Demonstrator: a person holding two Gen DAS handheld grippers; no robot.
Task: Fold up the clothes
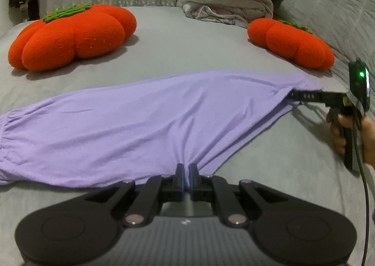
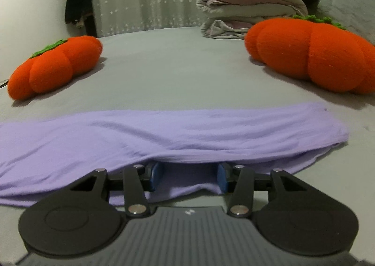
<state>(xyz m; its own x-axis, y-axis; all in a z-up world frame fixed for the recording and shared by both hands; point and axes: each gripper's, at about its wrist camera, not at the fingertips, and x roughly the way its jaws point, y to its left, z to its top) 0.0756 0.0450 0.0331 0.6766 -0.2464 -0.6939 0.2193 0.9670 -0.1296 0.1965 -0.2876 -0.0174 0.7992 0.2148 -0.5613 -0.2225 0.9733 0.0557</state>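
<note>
Lilac trousers (image 1: 145,120) lie flat across the near part of the grey bed (image 1: 182,50), cuffed end toward its left edge. Left gripper (image 1: 186,177) is clamped tight on a pinch of fabric at the near hem. Right gripper (image 2: 189,178) has jaws parted about halfway, tips slid in under the raised top layer at the right-hand end, pads pressing nothing. Two orange pumpkin cushions (image 1: 70,36) sit farther back.
</note>
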